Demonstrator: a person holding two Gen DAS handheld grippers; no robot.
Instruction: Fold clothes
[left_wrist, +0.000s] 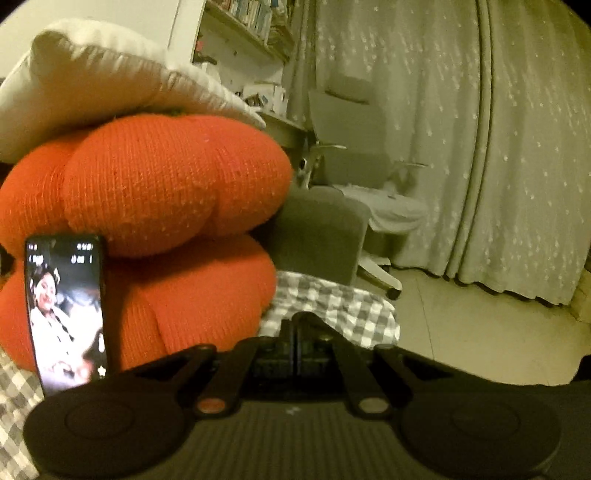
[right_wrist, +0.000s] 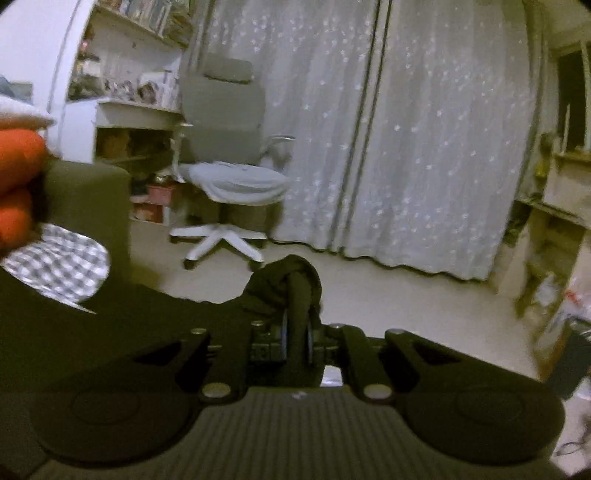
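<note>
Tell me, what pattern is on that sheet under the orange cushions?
Grey-and-white checks. The sheet shows best in the left wrist view, beside the orange cushions.

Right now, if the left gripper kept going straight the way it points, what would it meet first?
Probably the checked cloth just beyond the shut left gripper, then the dark grey armrest behind it. The orange cushion sits off to the side. Depth is hard to judge.

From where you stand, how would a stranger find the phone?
Look at the big orange knitted pumpkin-shaped cushions stacked on the grey-and-white checked bedsheet. The slim black phone stands upright against the lower cushion, the only thing with a lit screen.
</note>
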